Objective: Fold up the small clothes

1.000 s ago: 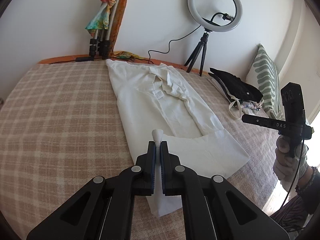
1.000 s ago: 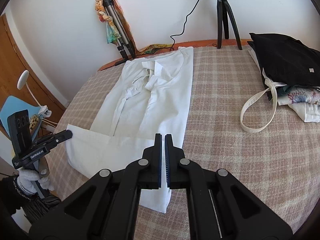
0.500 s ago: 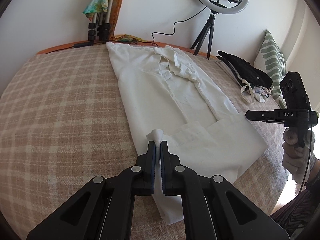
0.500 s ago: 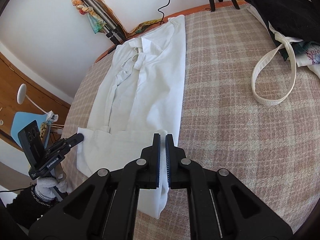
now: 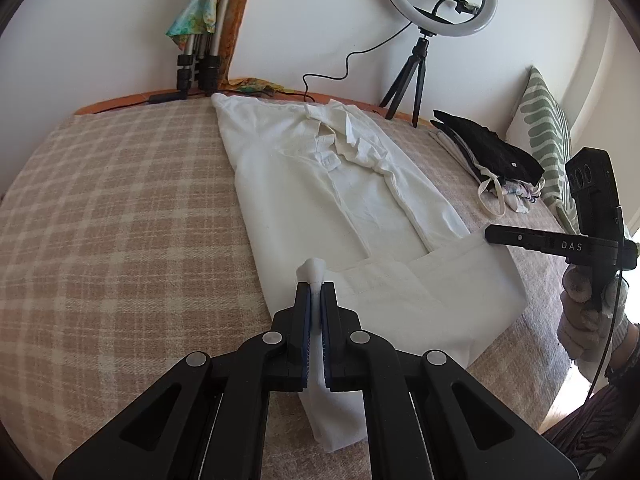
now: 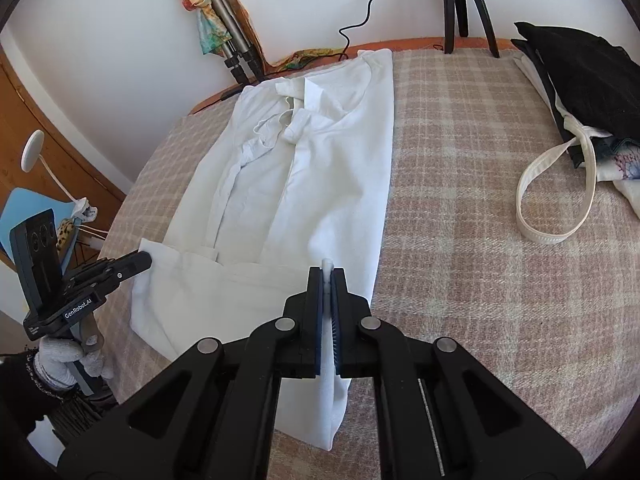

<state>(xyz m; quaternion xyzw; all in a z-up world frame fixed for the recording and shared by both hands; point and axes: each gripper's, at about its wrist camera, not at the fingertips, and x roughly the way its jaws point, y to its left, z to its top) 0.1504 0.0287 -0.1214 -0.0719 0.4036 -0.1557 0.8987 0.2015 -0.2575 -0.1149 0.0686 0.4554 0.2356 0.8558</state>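
White shirt (image 5: pixel 360 200) on plaid bedspread (image 5: pixel 120 208), lower hem pinched at both corners.

Left gripper (image 5: pixel 316 292): jaws closed on a bunched corner of hem cloth, a tuft protruding past the fingertips. Right gripper (image 6: pixel 327 276): jaws likewise clamped on the opposite hem corner. The hem is doubled back over the shirt body, which extends flat ahead of both sets of fingers, collar at the far end. A black garment pile (image 6: pixel 580 76) lies well right of the right fingers.

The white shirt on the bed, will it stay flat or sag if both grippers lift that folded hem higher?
Probably sags: the shirt is thin and bunches where the left gripper pinches it. Likely light, since the right gripper holds its corner by a small pinch. Its creased collar suggests folds may hold loosely.
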